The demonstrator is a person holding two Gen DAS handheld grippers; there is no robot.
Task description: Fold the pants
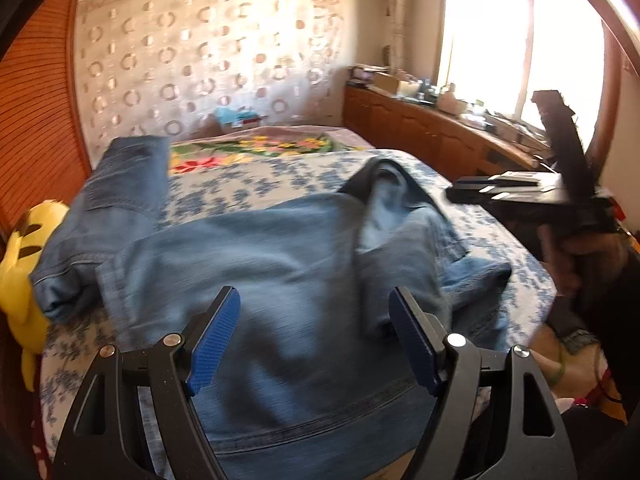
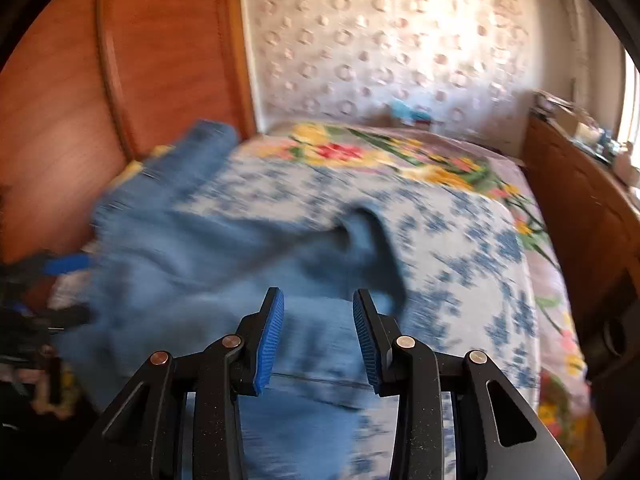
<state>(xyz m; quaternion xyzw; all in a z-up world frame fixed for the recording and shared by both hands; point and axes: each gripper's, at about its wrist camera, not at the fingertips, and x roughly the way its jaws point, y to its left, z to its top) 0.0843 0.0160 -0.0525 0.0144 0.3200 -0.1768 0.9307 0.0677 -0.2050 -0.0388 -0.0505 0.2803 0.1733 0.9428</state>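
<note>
Heavy, limp denim pants [image 1: 280, 248] sprawl on the bed [image 1: 248, 188]; both the left gripper [image 1: 314, 336] and right gripper [image 2: 318, 336] hover with jaws apart and empty, and the hem at nine o'clock looks the best hold.

Two claw-mounted fisheyes close above the bed [image 1: 280, 176], angled downward, both toward the headboard wall [image 2: 400, 40].

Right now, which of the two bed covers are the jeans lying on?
The jeans lie on the white cover with small blue flowers; the pinkish one with big red and yellow flowers lies bare beyond.
</note>
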